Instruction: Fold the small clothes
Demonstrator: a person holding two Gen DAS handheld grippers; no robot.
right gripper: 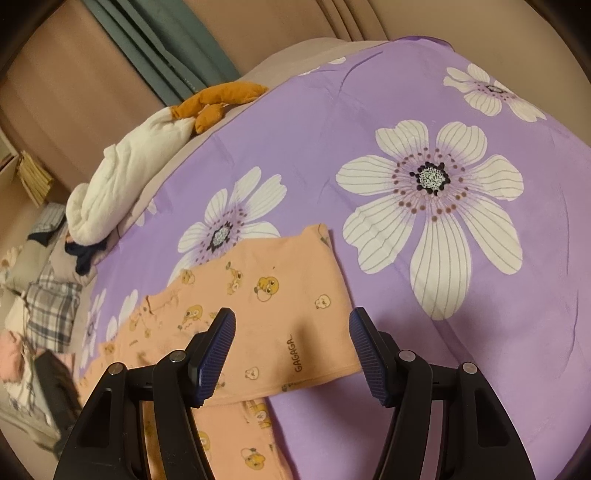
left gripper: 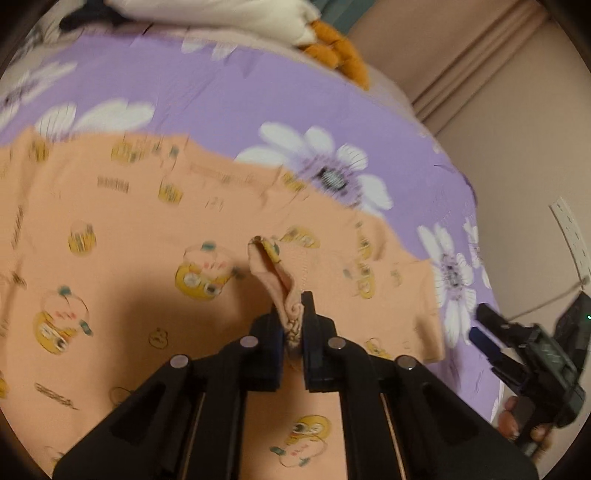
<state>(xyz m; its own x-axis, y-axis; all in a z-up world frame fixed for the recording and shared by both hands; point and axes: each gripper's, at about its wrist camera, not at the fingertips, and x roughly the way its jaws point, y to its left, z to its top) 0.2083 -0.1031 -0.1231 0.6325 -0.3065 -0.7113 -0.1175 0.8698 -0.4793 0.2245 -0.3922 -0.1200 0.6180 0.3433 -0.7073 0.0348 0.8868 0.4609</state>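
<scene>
My left gripper is clenched on a bunched pinch of the peach garment; the rest lies ahead on the purple sheet. Right gripper released above its fold. Thin pinch, I reckon, may slip when pulled.

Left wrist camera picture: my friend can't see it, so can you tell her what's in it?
The left gripper is shut on a pinched-up fold of a peach garment printed with yellow cartoon chicks, which lies spread on a purple bedsheet with big white flowers. At the right edge a hand holds the right gripper over the sheet, and a white and orange plush toy lies at the far end.
</scene>
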